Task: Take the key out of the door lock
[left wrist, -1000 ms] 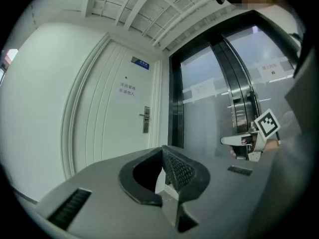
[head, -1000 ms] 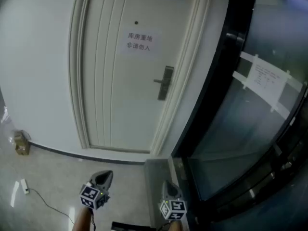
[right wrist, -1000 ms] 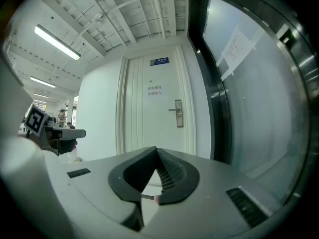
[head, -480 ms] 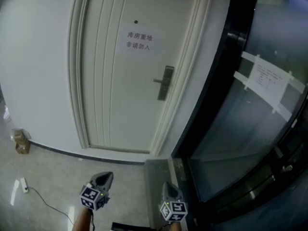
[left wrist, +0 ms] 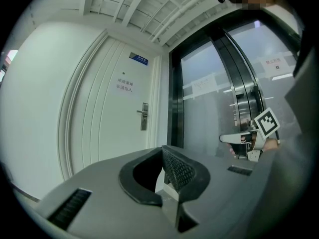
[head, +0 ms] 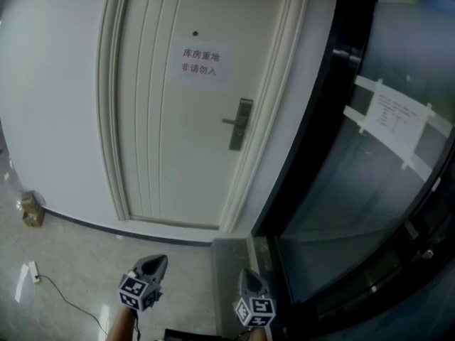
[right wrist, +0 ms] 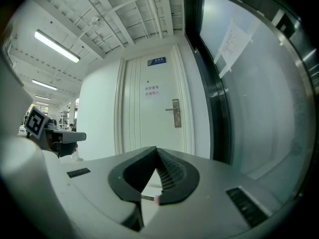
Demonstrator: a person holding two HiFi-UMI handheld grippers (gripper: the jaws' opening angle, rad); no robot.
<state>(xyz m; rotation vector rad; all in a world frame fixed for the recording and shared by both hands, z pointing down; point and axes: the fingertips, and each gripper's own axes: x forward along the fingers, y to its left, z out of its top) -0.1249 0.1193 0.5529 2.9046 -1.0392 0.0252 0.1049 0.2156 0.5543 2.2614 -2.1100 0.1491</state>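
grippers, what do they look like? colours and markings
The left gripper and right gripper look alike: smooth grey bodies with dark slotted vents and black, cross-hatched jaw pads. Each carries a white cube printed with black square markers.

The left tongs (head: 157, 259) and right tongs (head: 245, 271) are grey, with black textured pads (left wrist: 179, 169) and black-and-white marker cubes (head: 135, 292).
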